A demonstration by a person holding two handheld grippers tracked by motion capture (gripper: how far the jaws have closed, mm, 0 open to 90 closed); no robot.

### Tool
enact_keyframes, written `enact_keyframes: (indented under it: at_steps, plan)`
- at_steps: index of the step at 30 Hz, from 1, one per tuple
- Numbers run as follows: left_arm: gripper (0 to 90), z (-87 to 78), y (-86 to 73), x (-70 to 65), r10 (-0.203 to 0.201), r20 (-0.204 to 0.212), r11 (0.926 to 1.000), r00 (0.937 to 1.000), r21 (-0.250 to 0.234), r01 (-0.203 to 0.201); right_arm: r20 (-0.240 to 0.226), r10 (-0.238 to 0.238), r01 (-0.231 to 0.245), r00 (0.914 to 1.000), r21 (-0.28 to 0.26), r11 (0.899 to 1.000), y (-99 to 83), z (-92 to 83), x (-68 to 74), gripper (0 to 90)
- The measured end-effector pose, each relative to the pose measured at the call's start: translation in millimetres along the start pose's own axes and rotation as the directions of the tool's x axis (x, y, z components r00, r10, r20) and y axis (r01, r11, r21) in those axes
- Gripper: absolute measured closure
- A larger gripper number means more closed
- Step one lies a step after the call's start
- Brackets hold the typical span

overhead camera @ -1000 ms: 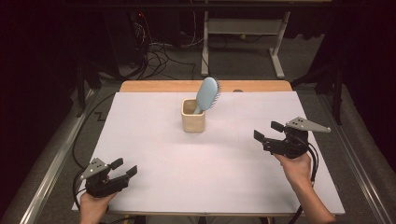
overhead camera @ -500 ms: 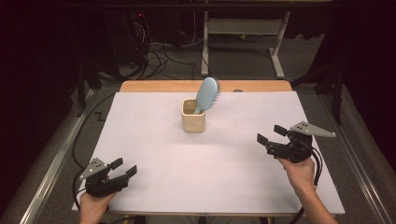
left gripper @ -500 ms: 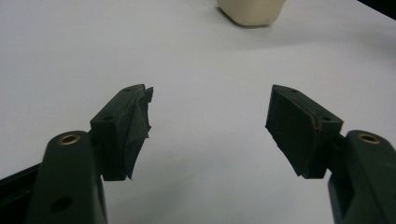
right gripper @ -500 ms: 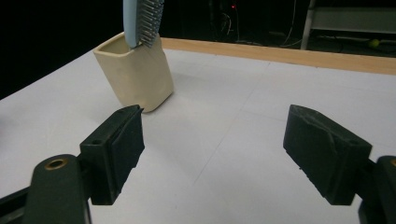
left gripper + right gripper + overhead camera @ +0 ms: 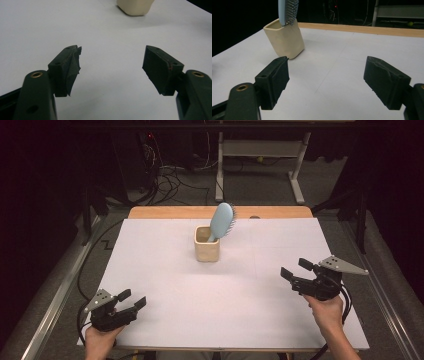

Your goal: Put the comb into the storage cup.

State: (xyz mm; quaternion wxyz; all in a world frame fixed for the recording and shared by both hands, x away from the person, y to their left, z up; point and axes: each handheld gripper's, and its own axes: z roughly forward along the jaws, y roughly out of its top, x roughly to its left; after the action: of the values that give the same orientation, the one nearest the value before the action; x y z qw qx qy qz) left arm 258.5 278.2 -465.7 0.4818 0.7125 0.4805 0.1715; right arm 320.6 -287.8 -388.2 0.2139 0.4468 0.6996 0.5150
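A cream square cup (image 5: 207, 249) stands upright near the back middle of the white table (image 5: 165, 270). A light blue hairbrush (image 5: 222, 221) stands in it, head up, leaning right. The cup (image 5: 285, 40) with the brush (image 5: 288, 11) shows ahead left in the right gripper view, and the cup's base (image 5: 135, 7) at the top of the left gripper view. My left gripper (image 5: 132, 299) rests open at the front left corner, jaws empty (image 5: 112, 66). My right gripper (image 5: 296, 270) is held open over the right side, nothing between its jaws (image 5: 325, 80).
A wooden strip (image 5: 220, 212) runs along the table's far edge. Beyond it stand cables (image 5: 165, 170) on the floor and a white desk frame (image 5: 260, 155). Metal rails (image 5: 55, 300) flank the table on both sides.
My right gripper has drifted slightly down and toward the near edge. The left gripper, cup and brush have not moved.
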Motion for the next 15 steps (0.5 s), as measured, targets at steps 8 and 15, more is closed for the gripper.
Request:
enact_keyframes:
  at_steps: [8, 15]
  plan:
    - [30.5, -0.2, 0.0, -0.1, -0.001, 0.001, 1.0, 1.0, -0.001, 0.001, 0.007, 0.013, -0.013, 0.9999, -0.009, 1.0, -5.6, -8.4, -3.5, 21.3]
    - [30.4, -0.9, -0.1, -0.4, -0.001, 0.0, 1.0, 1.0, -0.003, 0.001, 0.011, 0.022, -0.022, 0.9997, -0.014, 1.0, -12.7, -14.4, -5.5, 21.4]
